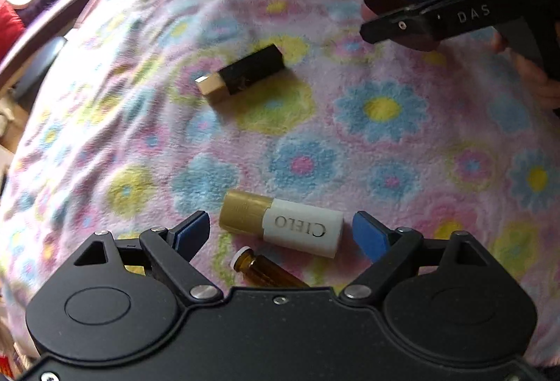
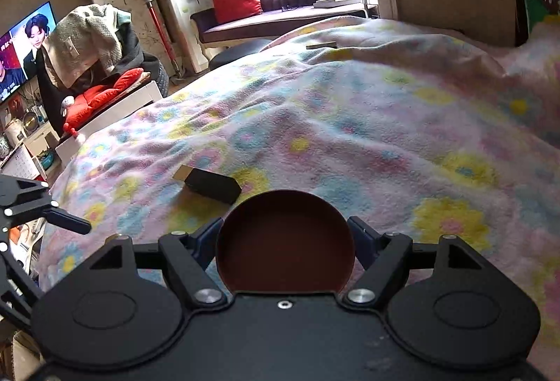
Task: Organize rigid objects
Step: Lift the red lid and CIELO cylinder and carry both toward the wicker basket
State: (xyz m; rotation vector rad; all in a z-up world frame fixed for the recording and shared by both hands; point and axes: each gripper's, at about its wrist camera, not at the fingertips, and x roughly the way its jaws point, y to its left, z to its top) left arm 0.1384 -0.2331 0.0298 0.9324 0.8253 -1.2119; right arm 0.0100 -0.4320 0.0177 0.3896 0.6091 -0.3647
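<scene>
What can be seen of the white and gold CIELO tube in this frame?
The CIELO tube is a short cylinder, matte white on one half with black "CIELO" lettering, metallic gold on the other. It looks like hard plastic. It lies on its side on the floral fleece blanket, between the blue pads of the open left tongs, which do not touch it. A small amber vial lies just beside it, nearer the camera; whether they touch is unclear.

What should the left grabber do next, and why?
Probably close the left gripper on the white-and-gold tube. It lies on the blanket between the open jaws, untouched, while the right gripper holds a round dark container.
</scene>
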